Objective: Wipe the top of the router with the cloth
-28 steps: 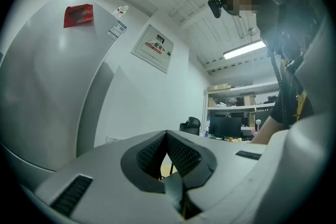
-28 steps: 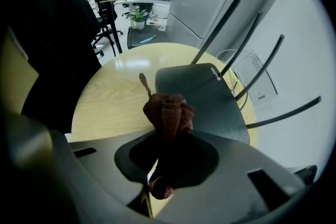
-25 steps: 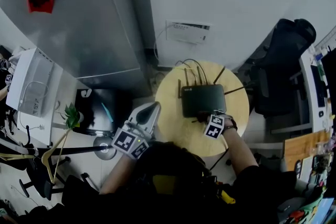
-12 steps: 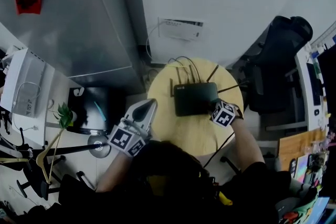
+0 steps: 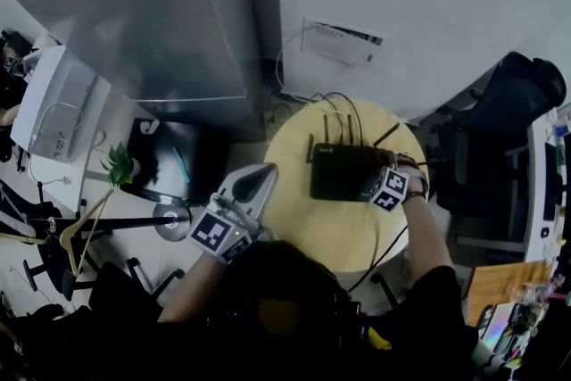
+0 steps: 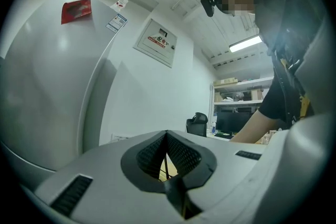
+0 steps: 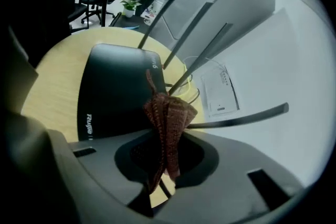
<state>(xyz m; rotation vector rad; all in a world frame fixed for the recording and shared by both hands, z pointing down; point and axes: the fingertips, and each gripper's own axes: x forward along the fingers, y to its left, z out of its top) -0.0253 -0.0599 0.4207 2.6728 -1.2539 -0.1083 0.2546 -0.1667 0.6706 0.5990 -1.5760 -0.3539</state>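
A black router [image 5: 343, 172] with several antennas lies at the back of a round wooden table [image 5: 312, 232]. My right gripper [image 5: 376, 178] is at the router's right end, just over its top. In the right gripper view it is shut on a bunched reddish-brown cloth [image 7: 167, 118], which hangs over the router [image 7: 113, 92]. My left gripper [image 5: 256, 184] hovers at the table's left edge, apart from the router. Its jaws are shut with nothing between them, and in the left gripper view the left gripper [image 6: 167, 135] points up toward the wall.
A grey fridge [image 5: 152, 13] stands at the back left and a white wall box [image 5: 343, 43] hangs behind the table. A black office chair [image 5: 513, 103] is to the right. A small plant [image 5: 119, 165] and a white machine [image 5: 53, 116] are on the left. Cables trail behind the router.
My right gripper has slid with the cloth from the router's near edge to its right end. The left gripper has stayed by the table's left edge.
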